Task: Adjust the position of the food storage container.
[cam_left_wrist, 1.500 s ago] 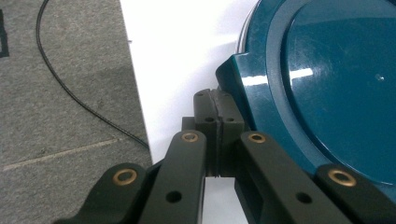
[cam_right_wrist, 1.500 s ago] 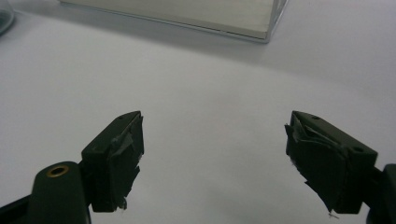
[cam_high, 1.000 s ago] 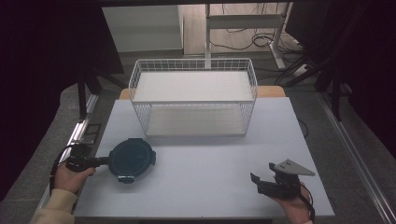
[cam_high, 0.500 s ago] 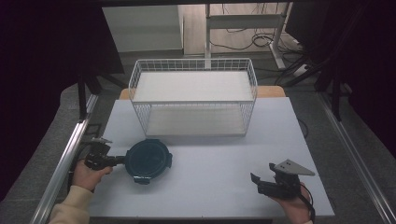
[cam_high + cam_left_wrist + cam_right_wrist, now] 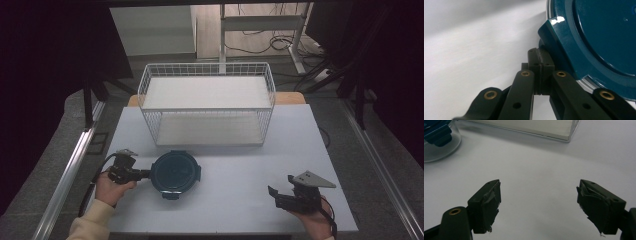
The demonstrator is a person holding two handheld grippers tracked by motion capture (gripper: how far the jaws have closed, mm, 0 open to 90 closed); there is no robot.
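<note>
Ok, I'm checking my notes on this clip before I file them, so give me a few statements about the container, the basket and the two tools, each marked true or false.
1. The left tool is shut at the edge of the round container. True.
2. The container wears a red lid. False: its lid is dark teal.
3. The container sits inside the wire basket. False: it rests on the table, in front of the basket.
4. The right tool stands open with nothing between its jaws. True.
5. The right tool touches the container. False: it is apart from it, near the table's right front corner.
</note>
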